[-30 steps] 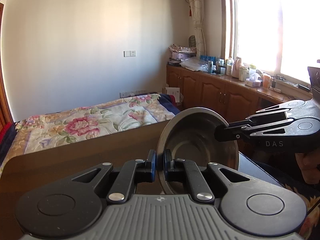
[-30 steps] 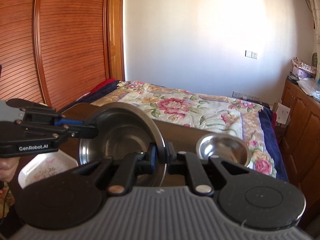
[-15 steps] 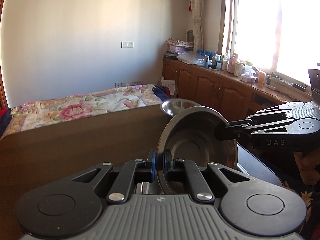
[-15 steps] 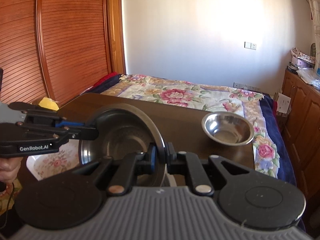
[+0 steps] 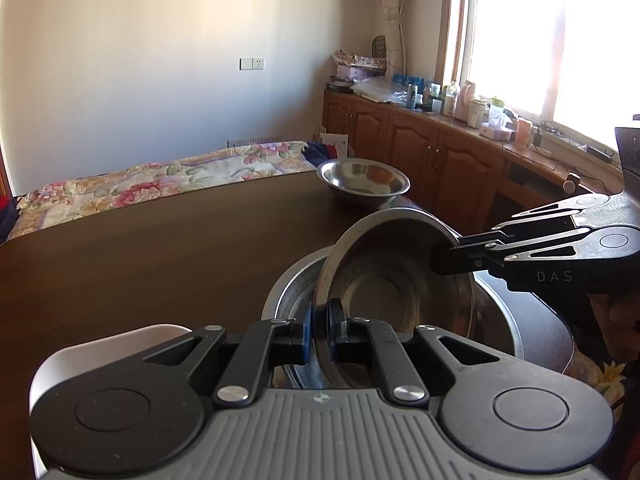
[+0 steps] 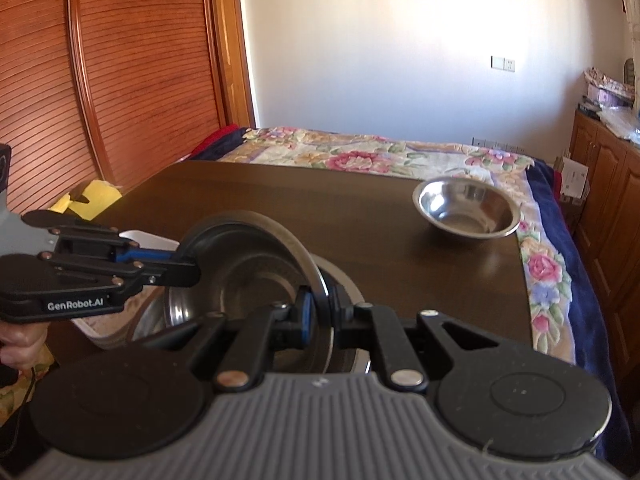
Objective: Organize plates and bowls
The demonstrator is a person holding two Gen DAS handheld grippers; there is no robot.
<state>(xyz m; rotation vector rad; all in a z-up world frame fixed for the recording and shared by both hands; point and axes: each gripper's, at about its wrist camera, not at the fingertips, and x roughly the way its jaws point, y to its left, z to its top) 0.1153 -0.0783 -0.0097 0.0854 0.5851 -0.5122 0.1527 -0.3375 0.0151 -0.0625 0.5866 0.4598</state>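
Both grippers hold one steel bowl [image 5: 394, 280] by opposite sides of its rim, tilted, just above a larger steel bowl [image 5: 296, 292] on the dark wooden table [image 5: 160, 248]. My left gripper [image 5: 319, 330] is shut on the near rim. My right gripper [image 5: 444, 256] is shut on the rim's right side. In the right wrist view the held bowl [image 6: 248, 272] sits between my right gripper [image 6: 320, 314] and my left gripper [image 6: 188, 268]. A smaller steel bowl [image 5: 363, 178] stands at the table's far right corner; it also shows in the right wrist view [image 6: 468, 208].
A white floral dish [image 6: 108, 322] lies on the table beside the large bowl; its rim [image 5: 104, 344] shows behind my left gripper. A yellow object [image 6: 94, 196] lies at the table's left edge. A bed with a floral cover [image 6: 360, 156] stands beyond the table. Wooden cabinets [image 5: 424, 148] line the right wall.
Both grippers have lowered the held bowl toward the table. The tabletop, the large bowl beneath and the small bowl have come into view.
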